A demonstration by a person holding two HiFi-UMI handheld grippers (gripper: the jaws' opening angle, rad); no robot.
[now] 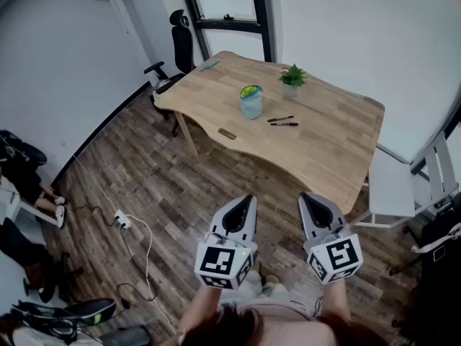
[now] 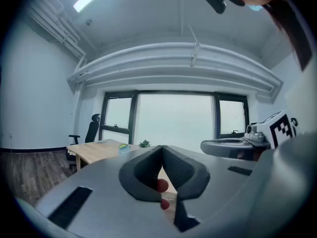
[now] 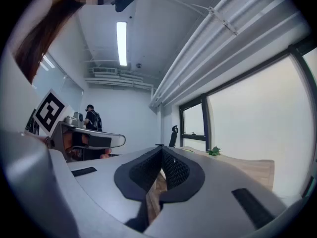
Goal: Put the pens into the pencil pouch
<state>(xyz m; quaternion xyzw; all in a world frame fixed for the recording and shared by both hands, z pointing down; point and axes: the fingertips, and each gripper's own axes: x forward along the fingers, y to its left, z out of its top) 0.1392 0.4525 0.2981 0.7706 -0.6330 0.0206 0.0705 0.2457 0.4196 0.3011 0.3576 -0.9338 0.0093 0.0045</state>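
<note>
The task looks unstarted: left gripper [image 1: 249,200] and right gripper [image 1: 303,197] hang empty, jaws closed, well short of the bench [image 1: 338,157], where the pens [image 1: 283,121] lie mid-bench beside a pale blue container [image 1: 251,101], probably the pouch, so next comes approaching and opening.

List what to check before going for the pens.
1. Pens on the table, apart from other things: ok.
2. Pouch upright near the pens: ok.
3. Pouch mouth open: cannot tell.
4. Left gripper empty: ok; jaws shut, must open.
5. Right gripper empty: ok; jaws shut too.
6. Grippers at the table: not ok, both are over the floor, short of it.
</note>
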